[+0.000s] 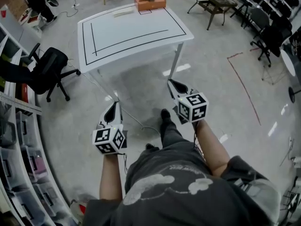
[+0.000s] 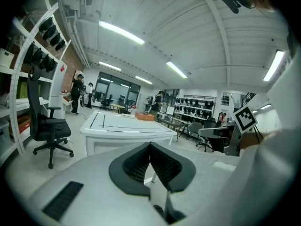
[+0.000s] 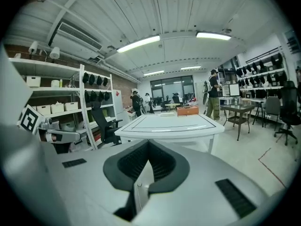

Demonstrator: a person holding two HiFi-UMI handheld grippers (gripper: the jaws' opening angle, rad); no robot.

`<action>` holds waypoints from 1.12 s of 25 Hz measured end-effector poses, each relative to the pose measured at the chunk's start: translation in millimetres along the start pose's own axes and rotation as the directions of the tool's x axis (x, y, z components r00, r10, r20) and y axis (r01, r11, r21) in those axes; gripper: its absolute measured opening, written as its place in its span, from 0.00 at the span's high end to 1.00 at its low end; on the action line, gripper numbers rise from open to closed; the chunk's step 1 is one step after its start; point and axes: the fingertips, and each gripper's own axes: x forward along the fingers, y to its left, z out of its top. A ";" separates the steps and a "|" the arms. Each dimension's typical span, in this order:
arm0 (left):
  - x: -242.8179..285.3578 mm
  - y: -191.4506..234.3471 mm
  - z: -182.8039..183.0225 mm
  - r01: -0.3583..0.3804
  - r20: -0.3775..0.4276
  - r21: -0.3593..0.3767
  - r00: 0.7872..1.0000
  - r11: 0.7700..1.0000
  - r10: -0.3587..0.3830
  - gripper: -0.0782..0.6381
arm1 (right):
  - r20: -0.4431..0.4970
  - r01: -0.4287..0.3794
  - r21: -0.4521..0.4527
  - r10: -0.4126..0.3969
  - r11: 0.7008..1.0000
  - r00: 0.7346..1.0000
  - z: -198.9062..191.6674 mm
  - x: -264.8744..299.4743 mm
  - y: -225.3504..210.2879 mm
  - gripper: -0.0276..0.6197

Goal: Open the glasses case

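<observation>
- Step in hand: the approach. The opening is not yet begun. I stand back from the white rectangular counter with black outlines, with both grippers over the floor and well apart from it.
- Left gripper: clenched, nothing between its jaws.
- Right gripper: likewise clenched and empty.
- The flat orange rectangular glasses case lies at the counter's far edge and looks closed. A small dark item sits on top, too small to identify.
- Next, in my judgement: close in on the far edge, spread the jaws, steady the base with one gripper and lift the lid with the other.
</observation>
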 end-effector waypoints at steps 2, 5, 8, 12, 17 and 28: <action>8.5 6.4 2.7 -0.011 -0.003 -0.002 1.000 1.000 0.011 0.89 | 0.004 0.013 0.002 -0.013 1.000 1.000 3.2 9.2 -9.0 0.96; 23.3 16.7 5.8 -0.032 -0.011 0.004 0.999 0.999 0.032 0.89 | 0.004 0.010 0.023 -0.010 1.000 1.000 3.4 27.1 -21.7 0.96; 45.1 30.2 13.3 -0.063 -0.019 0.007 0.998 0.998 0.063 0.89 | -0.008 0.003 0.031 -0.003 1.000 1.000 5.0 52.7 -37.7 0.96; 83.3 50.2 22.8 -0.104 -0.040 0.008 0.994 0.995 0.104 0.89 | -0.017 -0.015 0.054 0.016 0.998 1.000 13.6 97.8 -63.6 0.96; 145.3 66.7 40.3 -0.154 -0.061 0.002 0.986 0.988 0.154 0.89 | -0.031 -0.047 0.065 0.049 0.997 0.998 34.5 162.3 -107.8 0.96; 283.0 74.2 95.4 -0.254 -0.047 0.027 0.966 0.967 0.255 0.89 | -0.039 -0.131 0.040 0.133 0.991 0.990 92.5 274.7 -216.4 0.96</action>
